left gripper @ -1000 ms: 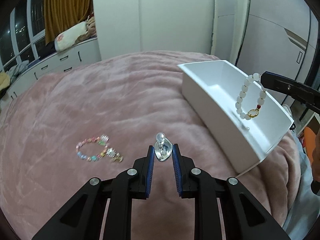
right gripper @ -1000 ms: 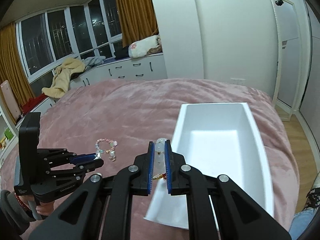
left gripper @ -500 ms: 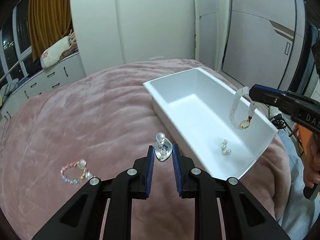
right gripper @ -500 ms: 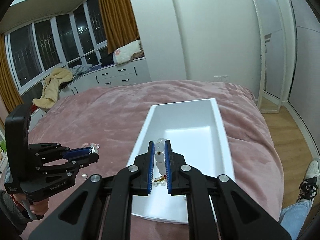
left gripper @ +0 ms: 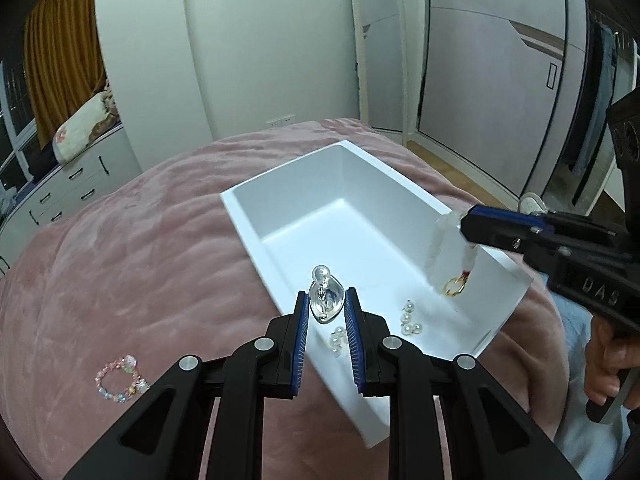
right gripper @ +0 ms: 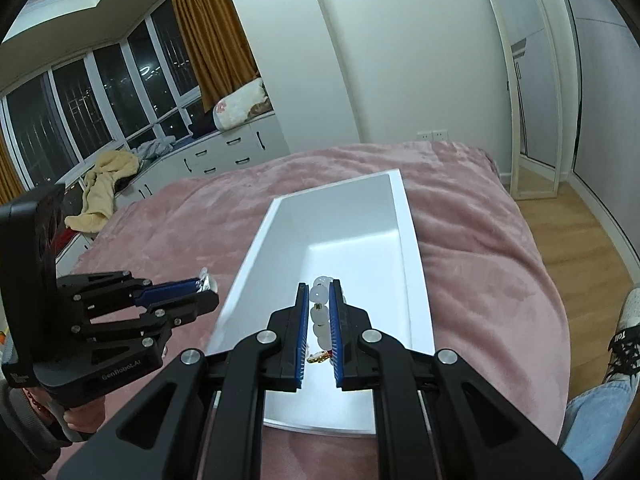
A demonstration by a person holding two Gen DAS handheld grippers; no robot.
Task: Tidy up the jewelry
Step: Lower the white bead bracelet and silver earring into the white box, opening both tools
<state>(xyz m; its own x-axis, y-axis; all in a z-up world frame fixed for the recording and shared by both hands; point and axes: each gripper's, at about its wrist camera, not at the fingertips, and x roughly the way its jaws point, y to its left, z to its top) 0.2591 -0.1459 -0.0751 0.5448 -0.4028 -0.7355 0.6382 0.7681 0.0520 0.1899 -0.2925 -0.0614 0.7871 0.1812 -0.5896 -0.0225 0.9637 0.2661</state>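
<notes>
My left claw [left gripper: 326, 309]: pinched tight on silver pendant [left gripper: 326, 300], above box [left gripper: 256, 240] edge.
My right claw [right gripper: 319, 307]: clamped on white bead bracelet [right gripper: 320, 312], over box.

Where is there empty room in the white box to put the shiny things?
The white box is bare at its far end. The near end is crowded with pearl earrings. Pink blanket beside the colorful bracelet is bare too.

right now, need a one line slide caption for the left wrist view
Left tongs grip a clear pendant beside the white box while right tongs dangle a white bead bracelet over it.
</notes>
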